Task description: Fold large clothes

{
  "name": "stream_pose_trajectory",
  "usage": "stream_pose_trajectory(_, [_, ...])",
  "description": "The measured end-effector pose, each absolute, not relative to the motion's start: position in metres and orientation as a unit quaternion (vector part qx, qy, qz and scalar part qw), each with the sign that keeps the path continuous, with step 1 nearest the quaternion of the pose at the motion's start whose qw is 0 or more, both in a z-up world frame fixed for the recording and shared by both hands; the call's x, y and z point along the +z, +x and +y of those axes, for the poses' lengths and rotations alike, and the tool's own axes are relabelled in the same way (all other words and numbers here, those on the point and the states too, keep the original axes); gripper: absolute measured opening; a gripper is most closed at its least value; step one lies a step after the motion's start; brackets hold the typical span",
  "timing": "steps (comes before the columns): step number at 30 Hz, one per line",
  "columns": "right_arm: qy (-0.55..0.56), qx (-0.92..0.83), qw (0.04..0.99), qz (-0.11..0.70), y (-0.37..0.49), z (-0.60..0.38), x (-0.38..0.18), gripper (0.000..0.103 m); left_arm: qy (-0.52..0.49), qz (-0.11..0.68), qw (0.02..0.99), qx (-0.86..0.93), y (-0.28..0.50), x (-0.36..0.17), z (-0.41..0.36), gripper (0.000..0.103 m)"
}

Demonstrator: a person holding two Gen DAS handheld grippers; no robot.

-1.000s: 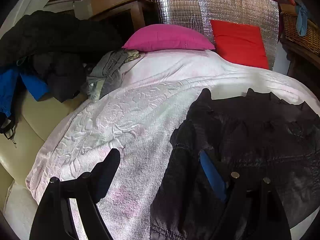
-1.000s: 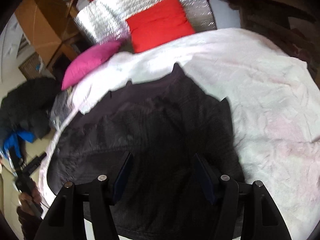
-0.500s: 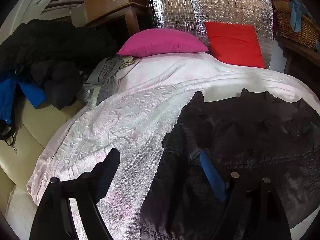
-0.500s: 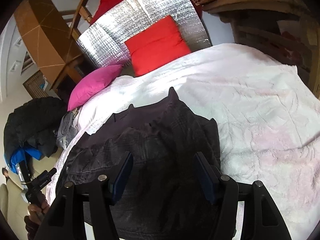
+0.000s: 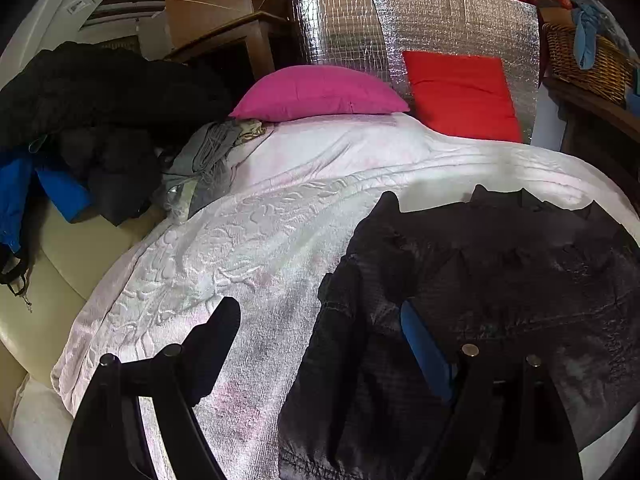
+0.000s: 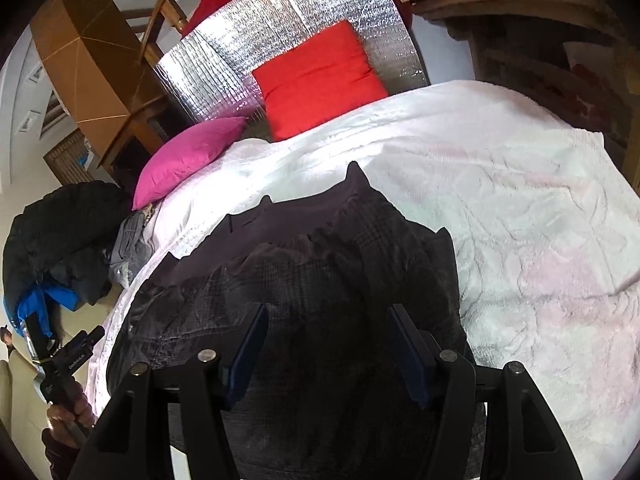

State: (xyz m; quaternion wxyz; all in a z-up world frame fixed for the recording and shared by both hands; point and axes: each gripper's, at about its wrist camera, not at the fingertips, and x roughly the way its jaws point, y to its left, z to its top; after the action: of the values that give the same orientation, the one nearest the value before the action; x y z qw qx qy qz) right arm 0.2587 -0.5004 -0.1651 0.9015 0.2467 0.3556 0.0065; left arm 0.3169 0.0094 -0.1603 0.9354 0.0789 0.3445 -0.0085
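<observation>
A dark plaid garment [image 5: 500, 280] lies spread on the white and pink blanket [image 5: 240, 248] of the bed. My left gripper [image 5: 320, 324] hovers open over the garment's left edge, with its left finger above bare blanket and its blue-padded right finger above the cloth. My right gripper [image 6: 328, 316] hangs over the middle of the garment [image 6: 320, 264]. Its jaws are closing a little. Cloth lies below the gap, and the pads do not press on it. At the lower left of the right wrist view, a hand [image 6: 68, 412] holds the left gripper [image 6: 76, 348].
A pink pillow [image 5: 320, 92] and a red cushion [image 5: 460, 96] rest against a silver foil panel [image 5: 400, 28] at the bed's head. Grey clothes [image 5: 204, 160] and a pile of black and blue jackets [image 5: 80, 128] lie to the left. A wicker basket [image 5: 584, 60] stands on dark furniture at the right.
The right wrist view has tipped up slightly and shows more of the bed beyond the garment. In the left wrist view the garment's left edge sits a little further left. Both grippers keep their places.
</observation>
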Motion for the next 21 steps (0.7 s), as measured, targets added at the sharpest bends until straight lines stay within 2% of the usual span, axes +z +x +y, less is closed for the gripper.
stream_pose_trajectory(21, [0.286,-0.038,0.893,0.344,0.242,-0.536,-0.166,0.065,0.091,0.35,0.932,-0.006,0.319,-0.165,0.007,0.083])
